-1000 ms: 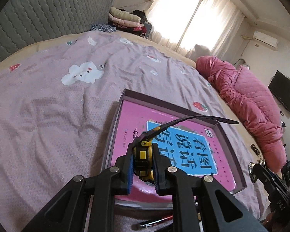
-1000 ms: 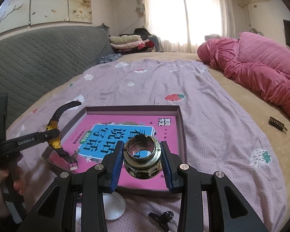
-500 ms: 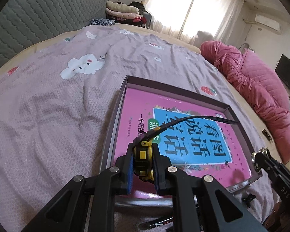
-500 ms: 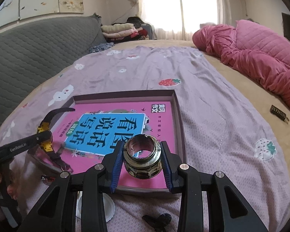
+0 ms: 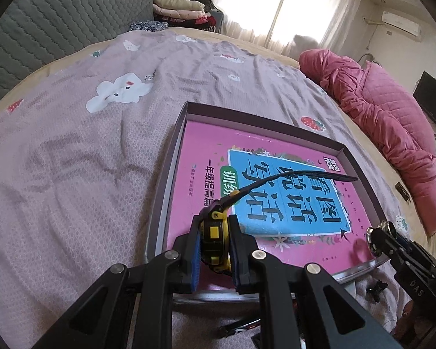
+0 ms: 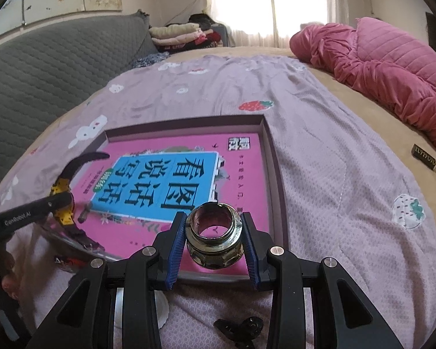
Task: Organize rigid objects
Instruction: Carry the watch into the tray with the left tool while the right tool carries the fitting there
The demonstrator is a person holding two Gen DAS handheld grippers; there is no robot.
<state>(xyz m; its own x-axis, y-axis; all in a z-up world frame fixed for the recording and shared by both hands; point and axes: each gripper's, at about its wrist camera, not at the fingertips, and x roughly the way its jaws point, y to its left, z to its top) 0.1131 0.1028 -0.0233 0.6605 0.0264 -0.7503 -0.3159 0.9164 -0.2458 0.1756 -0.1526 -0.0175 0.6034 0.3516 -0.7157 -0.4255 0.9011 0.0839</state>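
Hovering over the near rim of the shallow tray (image 6: 271, 157), the right gripper (image 6: 215, 244) has its jaws clamped on a metal ring fitting (image 6: 215, 242); the left gripper (image 5: 215, 250) pinches a yellow-and-black watch (image 5: 213, 241) above the tray's near-left corner. A pink book (image 6: 189, 180) fills the tray. Bedspread (image 5: 72, 160) lies open all around. Small dark items below the grippers are cut off.
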